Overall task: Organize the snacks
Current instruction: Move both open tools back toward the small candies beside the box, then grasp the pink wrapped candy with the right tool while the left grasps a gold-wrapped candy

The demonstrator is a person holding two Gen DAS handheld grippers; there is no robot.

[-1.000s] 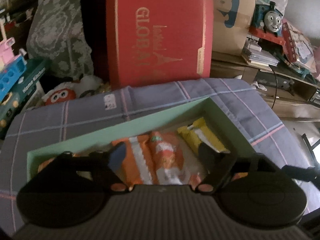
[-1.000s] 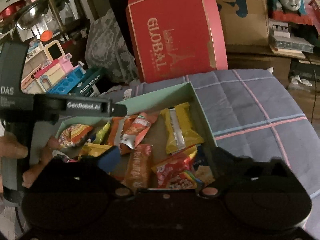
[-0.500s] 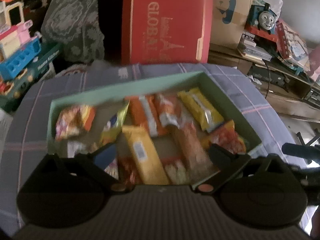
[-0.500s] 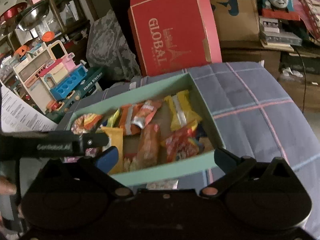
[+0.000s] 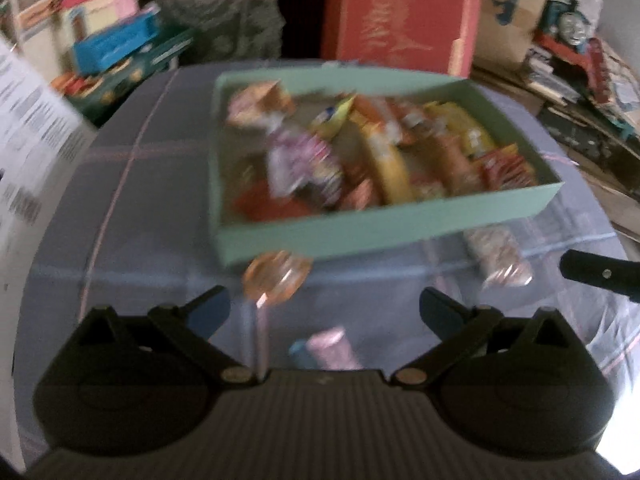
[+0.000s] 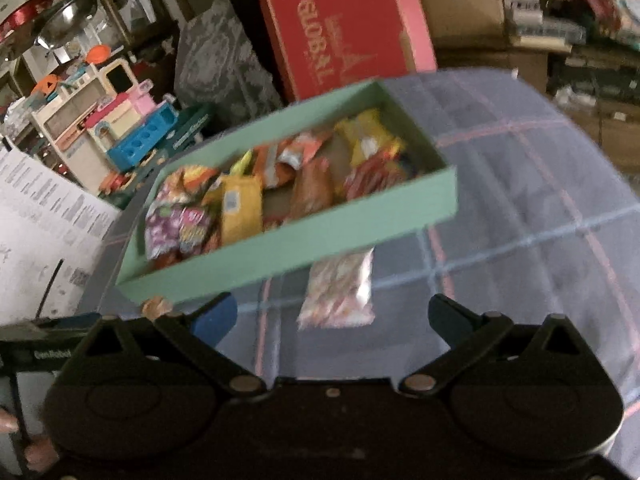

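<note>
both tongs stand wide and empty: left gripper (image 5: pixel 324 308), right gripper (image 6: pixel 332 312). the green box (image 6: pixel 288 240) on the checked cloth (image 6: pixel 520 216) is packed with wrapped snacks. 3 strays lie outside it — a pale packet (image 6: pixel 340 292) touching the near wall, an orange round sweet (image 5: pixel 278 278) just beside that wall, and a pink packet (image 5: pixel 332 348) nearer the left gripper. judgement: light, crinkly, slippery film, contents crushable — pinch a sealed end, gently.
</note>
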